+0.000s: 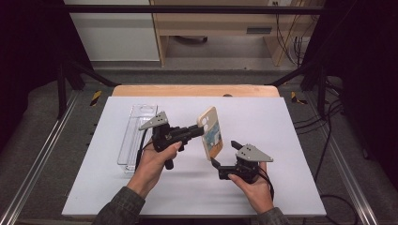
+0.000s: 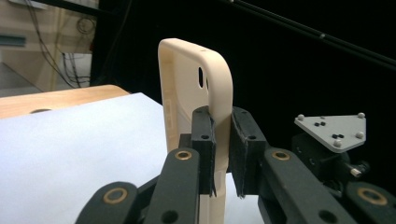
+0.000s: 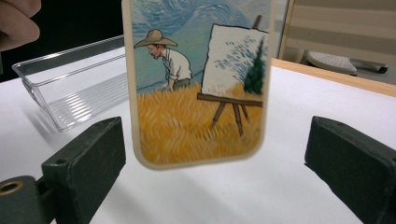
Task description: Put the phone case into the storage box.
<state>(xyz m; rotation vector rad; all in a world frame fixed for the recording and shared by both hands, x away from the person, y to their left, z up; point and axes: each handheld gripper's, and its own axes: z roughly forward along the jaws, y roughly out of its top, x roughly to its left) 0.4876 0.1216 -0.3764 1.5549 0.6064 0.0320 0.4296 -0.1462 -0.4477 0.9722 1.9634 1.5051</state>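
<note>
My left claw [image 1: 199, 130] clamps the phone case [image 1: 211, 133] upright above the surface [image 1: 281, 140]; my right claw [image 1: 224, 153] gapes, gripping nothing.

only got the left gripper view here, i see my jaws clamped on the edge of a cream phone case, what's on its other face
Observer: The phone case carries a painted scene, a man in a straw hat at an easel in a wheat field.
Operator: where's the right gripper
Observer: The right gripper sits low beside the case's bottom end, jaws wide open, pads clear of it.
Operator: anything to drop it in
Observer: A clear plastic tray lies on the table behind the left gripper.
</note>
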